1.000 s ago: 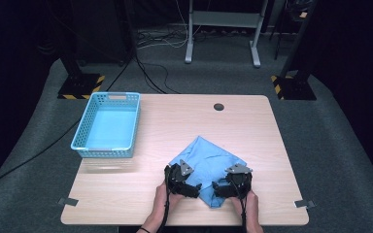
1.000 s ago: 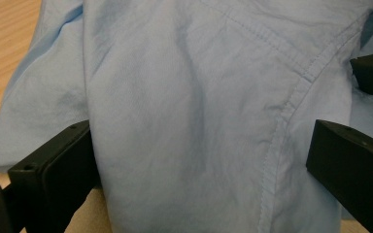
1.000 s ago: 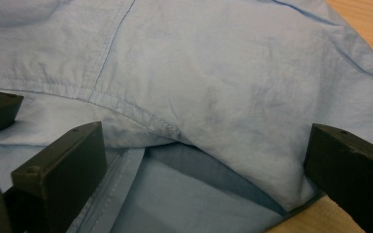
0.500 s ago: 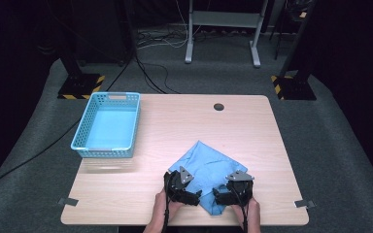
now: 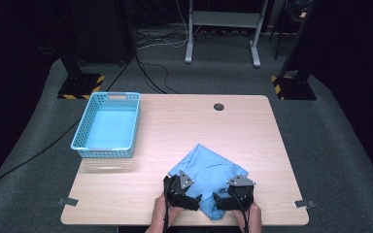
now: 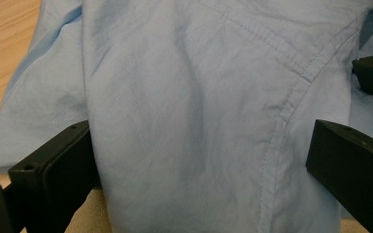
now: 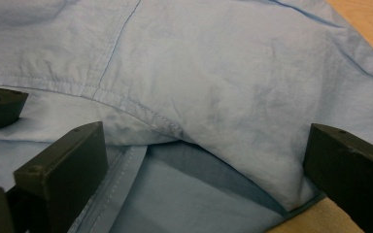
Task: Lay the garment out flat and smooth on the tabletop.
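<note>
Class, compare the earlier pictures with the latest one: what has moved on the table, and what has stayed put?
Both tools, left and right, drew back toward the near table edge, and the blue cloth slid with them. Their jaws stand apart around cloth folds. The basket stayed put.

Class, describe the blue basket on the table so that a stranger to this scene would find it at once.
Start at the wooden table and look to its far left corner. There stands the light blue basket, rectangular, with latticed walls. Unlike the crumpled blue shirt near the front edge, it is rigid and stands apart from both grippers.
</note>
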`<state>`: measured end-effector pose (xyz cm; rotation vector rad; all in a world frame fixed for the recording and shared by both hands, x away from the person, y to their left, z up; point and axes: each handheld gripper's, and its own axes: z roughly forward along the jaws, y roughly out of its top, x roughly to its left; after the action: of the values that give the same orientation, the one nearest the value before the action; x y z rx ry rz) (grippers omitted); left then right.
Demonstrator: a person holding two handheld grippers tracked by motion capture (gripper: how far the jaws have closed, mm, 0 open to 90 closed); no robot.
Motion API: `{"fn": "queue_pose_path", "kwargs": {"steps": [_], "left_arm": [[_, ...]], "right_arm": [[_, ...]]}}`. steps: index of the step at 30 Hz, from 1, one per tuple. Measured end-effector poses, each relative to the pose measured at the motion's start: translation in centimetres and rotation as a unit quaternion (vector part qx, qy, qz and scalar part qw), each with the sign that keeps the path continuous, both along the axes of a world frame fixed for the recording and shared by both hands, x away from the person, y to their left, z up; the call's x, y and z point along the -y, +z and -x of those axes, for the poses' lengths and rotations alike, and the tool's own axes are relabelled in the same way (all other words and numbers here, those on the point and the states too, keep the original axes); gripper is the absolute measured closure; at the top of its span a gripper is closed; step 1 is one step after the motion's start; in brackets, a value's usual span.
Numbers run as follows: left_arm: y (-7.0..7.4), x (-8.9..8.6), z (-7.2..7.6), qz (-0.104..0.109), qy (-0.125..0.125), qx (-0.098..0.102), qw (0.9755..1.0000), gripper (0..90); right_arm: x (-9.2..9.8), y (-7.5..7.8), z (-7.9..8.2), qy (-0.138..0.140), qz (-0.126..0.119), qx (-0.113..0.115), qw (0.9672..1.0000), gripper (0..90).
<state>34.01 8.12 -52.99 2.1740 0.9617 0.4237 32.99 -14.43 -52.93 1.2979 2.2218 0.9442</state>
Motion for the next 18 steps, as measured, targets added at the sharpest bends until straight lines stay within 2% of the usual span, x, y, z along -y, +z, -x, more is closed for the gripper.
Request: {"fn": "queue_pose_path", "kwargs": {"steps": [18], "left_arm": [[0.01, -0.08, 0.17, 0.002, -0.003, -0.003, 1.0000, 0.6]], "right_arm": [[0.15, -0.07, 0.12, 0.009, -0.003, 0.003, 0.9999, 1.6]]}}
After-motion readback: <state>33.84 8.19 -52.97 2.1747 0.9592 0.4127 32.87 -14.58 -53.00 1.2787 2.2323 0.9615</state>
